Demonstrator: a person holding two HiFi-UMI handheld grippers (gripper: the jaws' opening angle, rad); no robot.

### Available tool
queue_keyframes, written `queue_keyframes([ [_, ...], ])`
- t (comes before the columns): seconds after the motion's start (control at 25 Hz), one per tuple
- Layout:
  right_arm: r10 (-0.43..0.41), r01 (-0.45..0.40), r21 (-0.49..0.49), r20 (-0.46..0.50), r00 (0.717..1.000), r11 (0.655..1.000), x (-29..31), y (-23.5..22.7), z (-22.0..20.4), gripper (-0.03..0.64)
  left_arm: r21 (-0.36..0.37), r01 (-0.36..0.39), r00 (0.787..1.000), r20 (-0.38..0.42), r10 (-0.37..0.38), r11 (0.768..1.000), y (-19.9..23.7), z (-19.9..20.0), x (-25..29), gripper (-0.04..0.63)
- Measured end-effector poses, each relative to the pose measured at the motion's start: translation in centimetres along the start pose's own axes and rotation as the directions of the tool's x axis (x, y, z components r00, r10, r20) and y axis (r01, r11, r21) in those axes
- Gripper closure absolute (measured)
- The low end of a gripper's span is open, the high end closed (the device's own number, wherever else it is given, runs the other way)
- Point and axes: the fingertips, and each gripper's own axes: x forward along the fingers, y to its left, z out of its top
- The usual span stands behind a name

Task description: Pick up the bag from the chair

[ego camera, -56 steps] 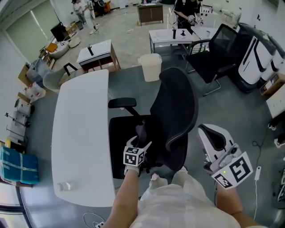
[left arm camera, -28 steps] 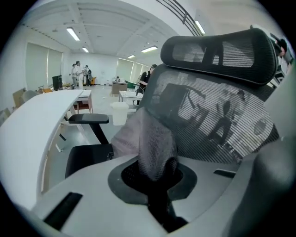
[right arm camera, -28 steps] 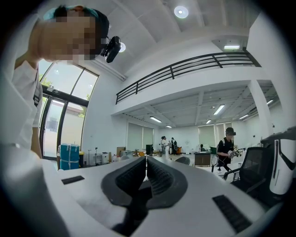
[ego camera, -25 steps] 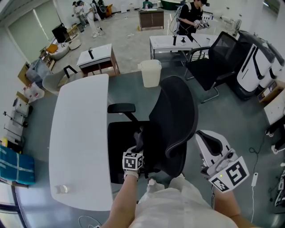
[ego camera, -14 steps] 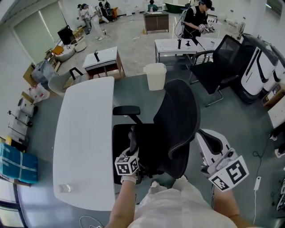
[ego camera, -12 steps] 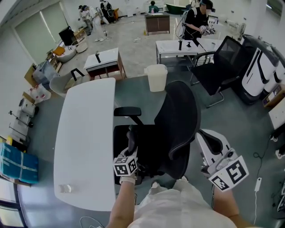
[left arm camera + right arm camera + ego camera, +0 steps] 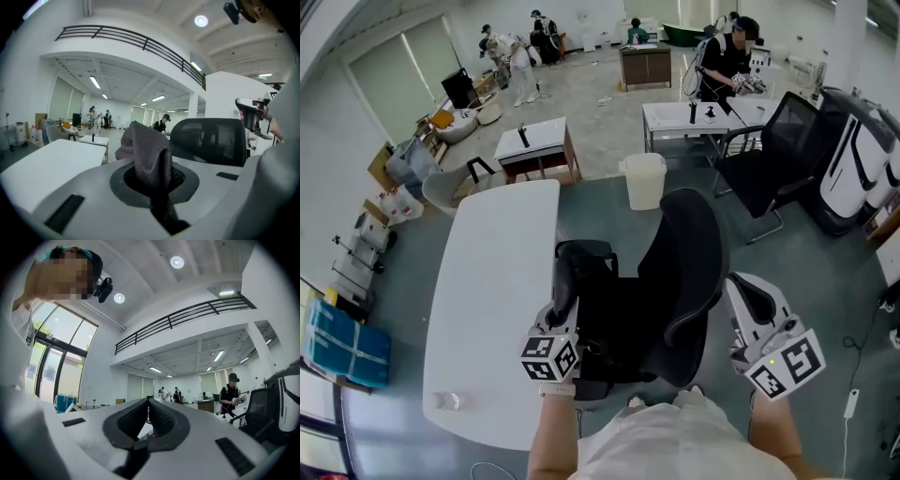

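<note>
Bag (image 7: 584, 281) is in your left gripper (image 7: 562, 305), jaws clamped on a fold of its dark grey mesh fabric, which pokes up between them. It's over the black seat of the chair (image 7: 692, 246), just beside the white tabletop (image 7: 487, 281) (black on black from the head view, so I can't tell if it's clear of the seat). Your right gripper (image 7: 748, 298) is on the other side of the chair's backrest, jaws closed together with nothing in them, aimed out across the room.
</note>
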Motion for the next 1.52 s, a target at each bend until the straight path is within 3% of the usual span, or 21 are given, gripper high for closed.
queue_keyframes([
  [0.16,-0.021,0.021,0.000,0.013,1.000,1.000,0.2,-0.9,0.2,0.597,0.055,0.002,0.996,0.084,-0.007,0.998,-0.2,4.4,-1.4,0.552],
  [0.48,-0.053,0.053,-0.002,0.039,0.998,0.999,0.7,-2.2,0.8,0.597,0.053,0.007,0.978,0.207,-0.018,0.999,-0.1,9.9,-4.0,0.552],
  [1.2,-0.246,0.246,-0.008,-0.019,0.969,0.969,-0.2,-8.4,-2.9,0.598,0.127,-0.015,0.964,0.266,-0.019,0.992,0.0,12.2,-7.7,0.554],
  [1.52,-0.272,0.271,-0.042,-0.031,0.962,0.962,-0.5,-8.9,-2.8,0.600,0.127,-0.008,0.960,0.278,-0.028,0.992,-0.2,12.6,-8.3,0.554],
])
